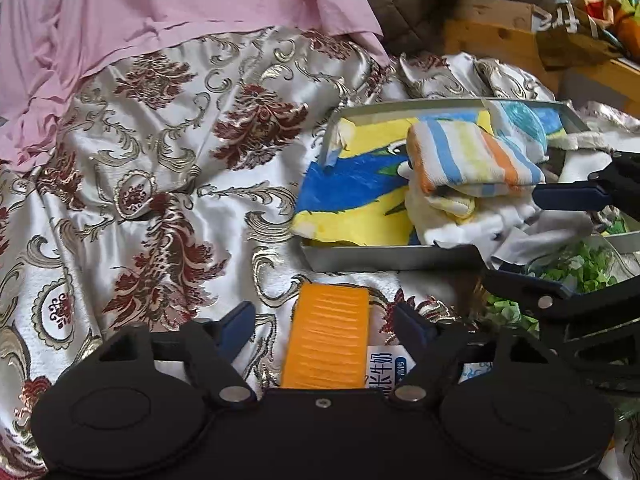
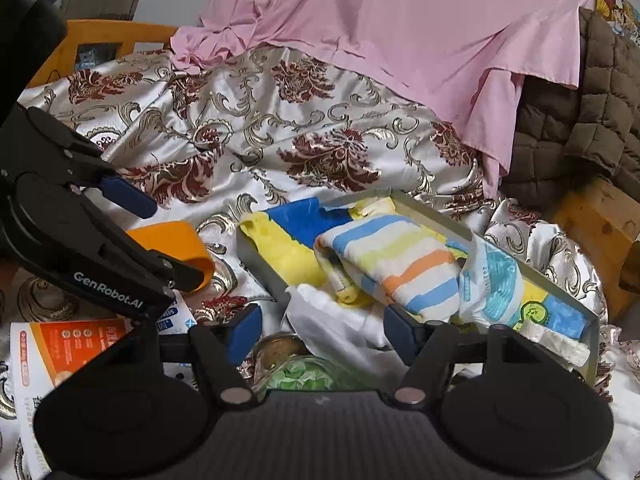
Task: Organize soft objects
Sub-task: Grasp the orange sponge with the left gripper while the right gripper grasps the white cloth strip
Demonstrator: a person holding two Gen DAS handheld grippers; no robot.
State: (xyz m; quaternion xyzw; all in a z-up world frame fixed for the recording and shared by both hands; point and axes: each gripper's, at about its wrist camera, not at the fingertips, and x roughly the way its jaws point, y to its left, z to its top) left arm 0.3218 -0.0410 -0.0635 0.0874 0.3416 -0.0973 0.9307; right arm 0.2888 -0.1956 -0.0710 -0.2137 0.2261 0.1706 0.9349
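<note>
Left wrist view: left gripper (image 1: pixel 326 330) low, fingers spread over orange block (image 1: pixel 326 336).

Setting: home bedroom.
Brocade bedspread (image 2: pixel 256 136) is covering a wooden-framed bed (image 2: pixel 100 40); pink sheet (image 2: pixel 392 32) and quilted brown jacket (image 2: pixel 592 120) are lying on it.

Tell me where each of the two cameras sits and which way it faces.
Left wrist: on the left gripper, looking along open fingers over the orange block toward the tray; the right gripper enters from the right.
Right wrist: on the right gripper, facing the tray and striped towel; the left gripper shows at left.
Shared: tray, striped towel, orange block, floral bedspread, pink sheet.
</note>
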